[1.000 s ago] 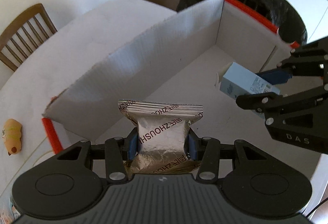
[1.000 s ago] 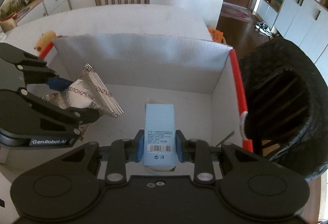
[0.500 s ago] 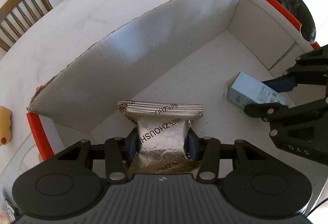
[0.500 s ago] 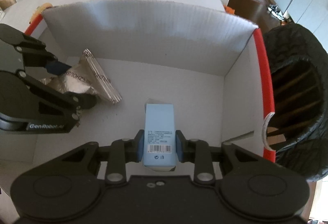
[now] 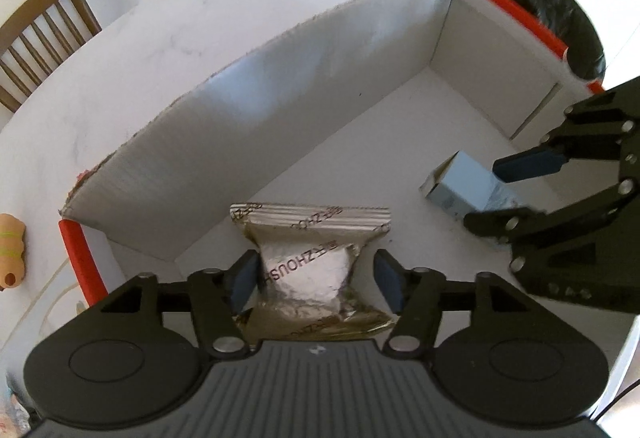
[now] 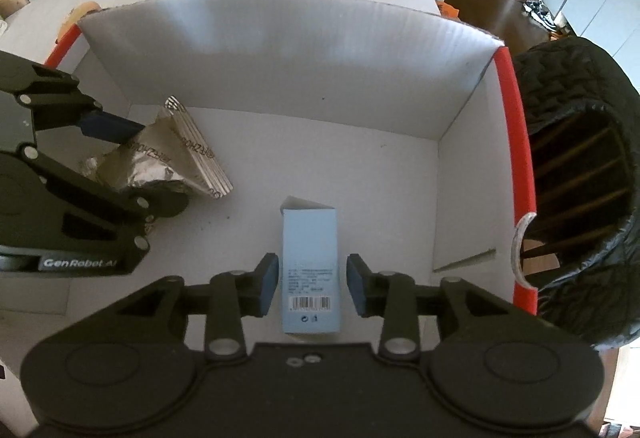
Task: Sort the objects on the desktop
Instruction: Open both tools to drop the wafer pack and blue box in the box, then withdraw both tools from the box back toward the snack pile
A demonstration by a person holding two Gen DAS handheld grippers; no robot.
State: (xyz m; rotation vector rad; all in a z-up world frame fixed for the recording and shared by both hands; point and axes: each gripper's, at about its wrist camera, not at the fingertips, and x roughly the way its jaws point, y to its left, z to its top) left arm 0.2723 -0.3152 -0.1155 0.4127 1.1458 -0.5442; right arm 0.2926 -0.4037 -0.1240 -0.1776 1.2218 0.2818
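Observation:
A silver foil snack packet (image 5: pixel 312 262) lies on the floor of the white cardboard box (image 5: pixel 280 125) between the fingers of my left gripper (image 5: pixel 314 278), which is open with gaps on both sides. A light blue carton (image 6: pixel 311 266) lies on the box floor between the fingers of my right gripper (image 6: pixel 312 288), also open. In the right wrist view the packet (image 6: pixel 168 161) and the left gripper (image 6: pixel 120 165) sit at the left. In the left wrist view the carton (image 5: pixel 468 189) and the right gripper (image 5: pixel 516 189) sit at the right.
The box has red-edged end walls (image 6: pixel 516 141) and a tall back flap. A black bin (image 6: pixel 580 173) stands just right of the box. A tan toy (image 5: pixel 10 254) lies on the white table left of the box. A wooden chair (image 5: pixel 36 33) stands behind.
Both grippers lowered into the box and opened. The foil packet and the blue carton, held before, now rest on the box floor between the spread fingers.

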